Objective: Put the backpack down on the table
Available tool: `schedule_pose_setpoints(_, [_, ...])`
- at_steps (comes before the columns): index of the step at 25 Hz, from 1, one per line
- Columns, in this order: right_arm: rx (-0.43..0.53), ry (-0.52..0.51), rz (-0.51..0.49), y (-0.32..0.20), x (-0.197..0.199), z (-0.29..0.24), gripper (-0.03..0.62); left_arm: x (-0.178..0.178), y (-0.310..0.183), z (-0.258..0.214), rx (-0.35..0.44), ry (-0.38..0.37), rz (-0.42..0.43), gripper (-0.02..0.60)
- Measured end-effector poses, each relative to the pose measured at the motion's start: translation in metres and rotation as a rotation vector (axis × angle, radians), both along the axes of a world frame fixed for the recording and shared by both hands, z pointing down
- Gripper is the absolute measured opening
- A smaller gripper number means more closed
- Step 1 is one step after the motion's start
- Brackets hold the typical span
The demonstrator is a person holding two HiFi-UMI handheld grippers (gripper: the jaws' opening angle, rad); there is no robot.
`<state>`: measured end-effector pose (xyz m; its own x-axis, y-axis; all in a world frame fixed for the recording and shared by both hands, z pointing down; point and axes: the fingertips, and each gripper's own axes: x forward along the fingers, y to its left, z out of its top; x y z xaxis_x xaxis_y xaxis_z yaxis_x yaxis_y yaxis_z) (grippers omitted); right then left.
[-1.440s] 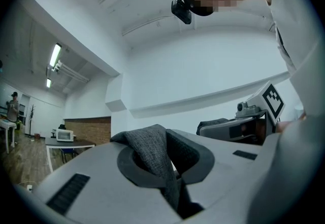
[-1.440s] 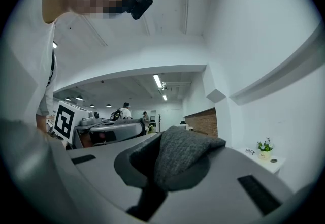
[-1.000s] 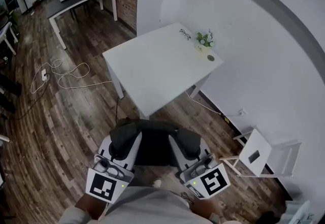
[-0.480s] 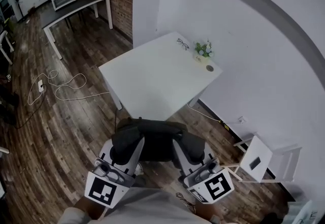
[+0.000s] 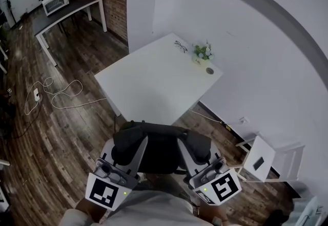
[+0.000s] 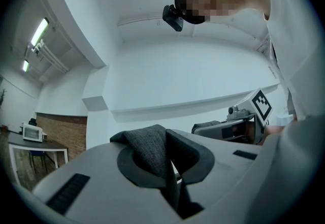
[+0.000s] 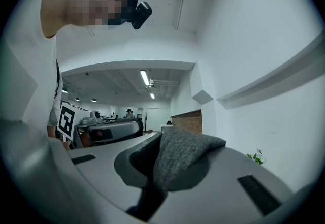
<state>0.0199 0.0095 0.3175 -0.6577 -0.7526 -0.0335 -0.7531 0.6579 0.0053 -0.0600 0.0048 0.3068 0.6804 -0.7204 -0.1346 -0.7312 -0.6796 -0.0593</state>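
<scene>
Left gripper (image 5: pixel 132 144), right gripper (image 5: pixel 190 152) and backpack (image 5: pixel 160 147) are now carried nearer the white worktop (image 5: pixel 148 84) than a second ago, and its near corner is reached. One backpack, two grippers and one worktop are counted. One pair of glasses (image 5: pixel 180 45) and one plant (image 5: pixel 203 52) are kept at the far right edge, with broad bare surface nearer. The backpack is held above the wooden floor (image 5: pixel 61 132). Each gripper's fingers (image 6: pixel 86 177) are closed on a fold of its grey fabric.
</scene>
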Motion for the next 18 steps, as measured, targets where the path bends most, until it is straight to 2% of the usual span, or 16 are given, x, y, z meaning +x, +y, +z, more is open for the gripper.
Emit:
schedule_pose_setpoints(7, [-0.010, -0.018, -0.053, -0.038, 0.017, -0.002, 0.048, 0.018, -0.039, -0.003, 0.008, -0.019, -0.049, 0.043])
schedule_pose_setpoints(12, [-0.013, -0.018, -0.105, -0.047, 0.023, -0.010, 0.048, 0.024, -0.046, -0.009, -0.007, -0.009, -0.102, 0.043])
schedule_pose_setpoints(18, [0.011, -0.016, -0.158, -0.054, 0.022, -0.031, 0.048, 0.022, -0.051, -0.029, 0.022, 0.015, -0.136, 0.043])
